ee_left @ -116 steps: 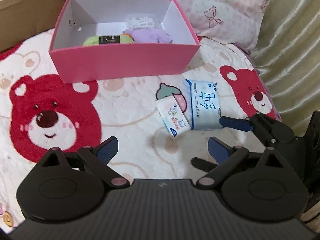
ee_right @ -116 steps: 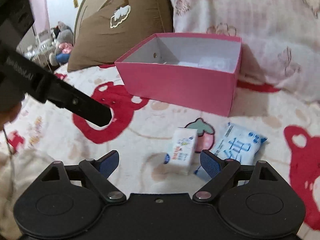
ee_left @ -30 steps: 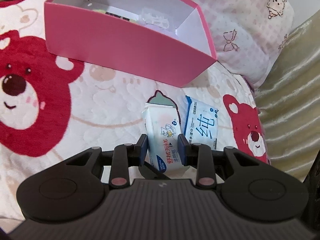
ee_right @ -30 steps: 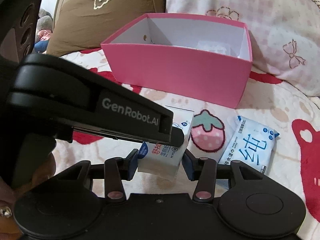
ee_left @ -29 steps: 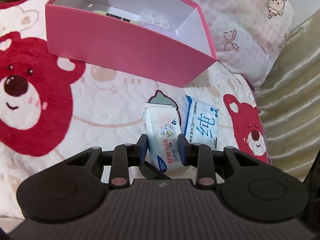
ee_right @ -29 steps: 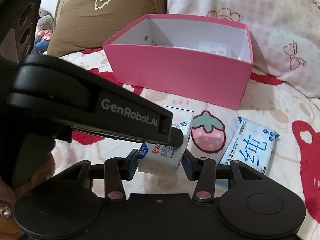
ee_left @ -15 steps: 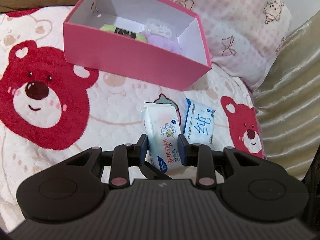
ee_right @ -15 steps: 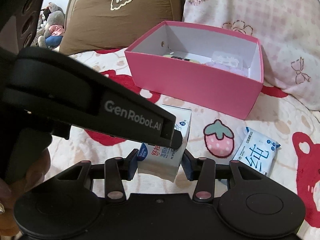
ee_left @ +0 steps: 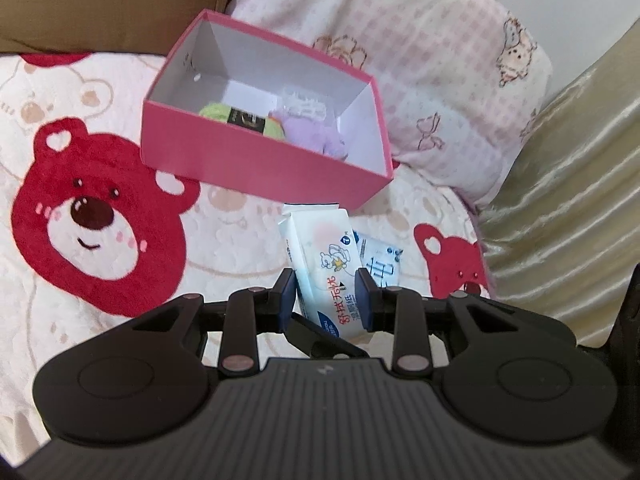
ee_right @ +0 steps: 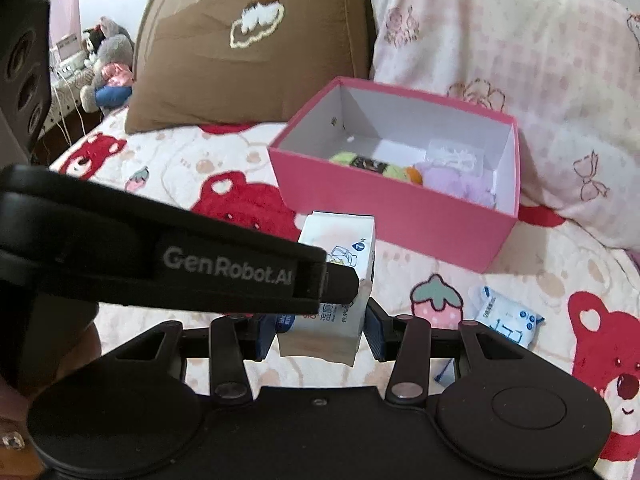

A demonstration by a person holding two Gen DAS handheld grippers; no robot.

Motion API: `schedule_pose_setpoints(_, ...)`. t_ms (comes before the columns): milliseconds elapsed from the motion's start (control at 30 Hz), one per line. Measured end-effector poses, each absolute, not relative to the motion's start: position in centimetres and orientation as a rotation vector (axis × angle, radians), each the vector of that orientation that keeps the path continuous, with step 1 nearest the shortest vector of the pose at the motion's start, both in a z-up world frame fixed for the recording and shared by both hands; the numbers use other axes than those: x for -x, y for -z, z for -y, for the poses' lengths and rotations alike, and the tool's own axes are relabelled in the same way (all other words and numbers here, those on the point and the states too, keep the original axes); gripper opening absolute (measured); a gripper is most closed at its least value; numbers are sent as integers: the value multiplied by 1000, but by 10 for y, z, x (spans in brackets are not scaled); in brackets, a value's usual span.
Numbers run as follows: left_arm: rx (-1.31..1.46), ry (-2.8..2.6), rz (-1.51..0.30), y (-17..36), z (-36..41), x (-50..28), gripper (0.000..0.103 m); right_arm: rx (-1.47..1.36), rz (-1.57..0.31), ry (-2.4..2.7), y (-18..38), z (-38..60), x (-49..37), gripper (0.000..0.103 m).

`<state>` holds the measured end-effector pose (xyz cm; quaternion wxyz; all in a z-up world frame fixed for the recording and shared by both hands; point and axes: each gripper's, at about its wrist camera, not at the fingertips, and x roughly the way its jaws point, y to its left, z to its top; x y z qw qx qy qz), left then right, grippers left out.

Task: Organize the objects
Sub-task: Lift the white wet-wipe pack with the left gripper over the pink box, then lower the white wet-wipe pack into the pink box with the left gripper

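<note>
Left wrist view: pinches the white tissue pack [ee_left: 320,248] between the pads of the left gripper [ee_left: 326,296], which press on its two long sides close to the near end. Leaves most of the pack sticking out ahead, its far end aimed at the pink box [ee_left: 256,160].

Right wrist view: clamps the same pack at its near end with the right gripper [ee_right: 320,334], one pad on each side. Also shows a black finger of the left gripper reaching in from the left and meeting the pack's upper part. So grips one soft pack in two places, probably to stop it sagging or twisting during the carry.

Seems to hold the pack clear of the bear blanket [ee_left: 100,220], just near of the box's front wall and level with or slightly under its rim; hard to be sure through the fisheye. Judged step: carrying the pack towards the open top for dropping in.

Inside the box, crowded towards the right and far side: a green yarn ball [ee_left: 216,114], a purple plush item [ee_left: 308,132] and a clear plastic piece [ee_left: 304,106]. Leaves bare white floor at the left end, the likeliest landing place.

On the blanket, just right of the held pack and partly hidden behind it: a blue-and-white wipes pack [ee_left: 380,264], not yet boxed, so likely next in line.

Calls for more height before crossing the front wall, else risks nudging the light box away.
</note>
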<state>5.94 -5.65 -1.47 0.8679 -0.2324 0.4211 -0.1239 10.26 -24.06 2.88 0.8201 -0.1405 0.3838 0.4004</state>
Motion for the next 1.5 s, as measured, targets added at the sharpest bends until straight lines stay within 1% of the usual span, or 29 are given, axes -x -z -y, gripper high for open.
schedule_pose_setpoints(233, 477, 253, -789, -5, 43, -57, 29, 335, -679, -831, -43, 226, -89, 48)
schedule_pose_setpoints(367, 460, 244, -778, -11, 38, -67, 29, 323, -630, -832, -49, 220, -92, 48)
schedule_pose_setpoints(667, 481, 232, -776, -16, 28, -102, 29, 235, -651, -802, -54, 205, -121, 48)
schedule_pose_setpoints(1000, 446, 190, -753, -24, 18, -130, 29, 164, -645, -804, -54, 185, -141, 48)
schedule_pose_setpoints(1133, 470, 189, -761, -27, 12, -148, 29, 171, -639, -805, -56, 176, -151, 48)
schedule_pose_setpoints(1267, 463, 202, -778, -28, 14, -171, 29, 204, -593, -795, -55, 170, -162, 49)
schedule_pose_setpoints(1500, 450, 189, -789, -20, 18, -200, 30, 185, -624, -829, -52, 167, -197, 48)
